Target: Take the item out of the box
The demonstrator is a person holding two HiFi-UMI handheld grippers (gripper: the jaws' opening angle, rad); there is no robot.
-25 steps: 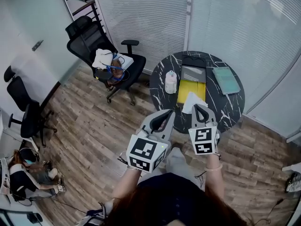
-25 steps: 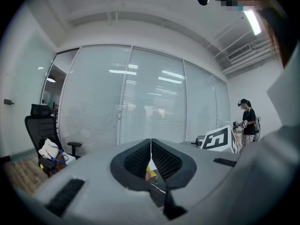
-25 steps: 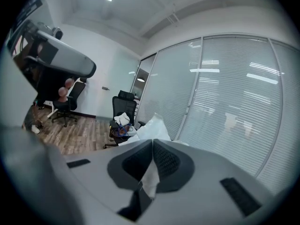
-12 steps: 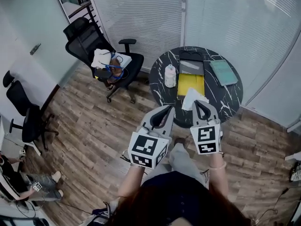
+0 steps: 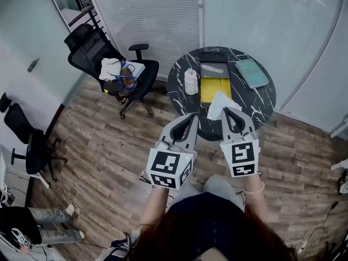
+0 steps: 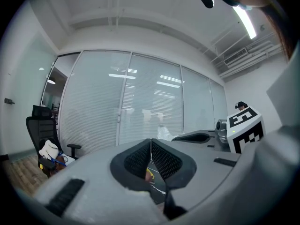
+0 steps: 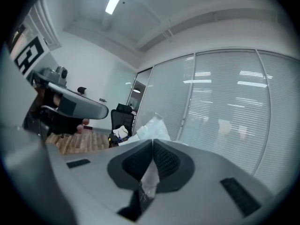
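An open box with a yellow inside [image 5: 215, 91] and a grey lid part [image 5: 214, 70] lies on the round black marble table [image 5: 266, 99]. Both grippers are held out side by side over the table's near edge. My right gripper [image 5: 229, 112] is shut on a white plastic bag [image 5: 218, 104]; the bag rises above the closed jaws as crinkled film [image 7: 151, 124] in the right gripper view [image 7: 153, 143]. My left gripper [image 5: 191, 119] is shut with nothing in it [image 6: 150, 141]; a strip of yellow shows through the gap below its pads.
A white bottle [image 5: 191, 81] stands left of the box and a green notebook [image 5: 250, 73] lies to its right. A black office chair with clothes [image 5: 117, 69] stands left of the table. Glass walls with blinds lie behind. Another chair [image 5: 28, 140] is at far left.
The view has drifted, so the table and chair sit higher and more to the left in the picture. Both grippers stay shut and side by side, the bag still in the right one.
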